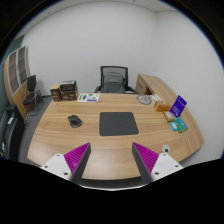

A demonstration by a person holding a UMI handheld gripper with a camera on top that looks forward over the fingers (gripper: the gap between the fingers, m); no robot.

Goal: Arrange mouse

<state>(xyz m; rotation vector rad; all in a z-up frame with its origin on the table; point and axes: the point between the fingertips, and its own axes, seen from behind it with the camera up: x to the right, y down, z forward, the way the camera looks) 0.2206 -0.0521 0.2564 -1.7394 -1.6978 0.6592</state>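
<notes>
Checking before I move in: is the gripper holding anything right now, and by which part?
Nothing is held. The gripper is open with nothing between its fingers, and the mouse lies well beyond them on the table, left of the mouse pad.

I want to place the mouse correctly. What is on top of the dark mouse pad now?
Nothing lies on the mouse pad; its whole surface shows. The mouse sits on the table beside it. The tool is open, well short of both.

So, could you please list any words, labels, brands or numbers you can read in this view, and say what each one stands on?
None can be read.
Papers at the far edge of the desk: print too small.
Purple item and teal item: markings blurred.
Mouse and mouse pad: no visible label.
</notes>
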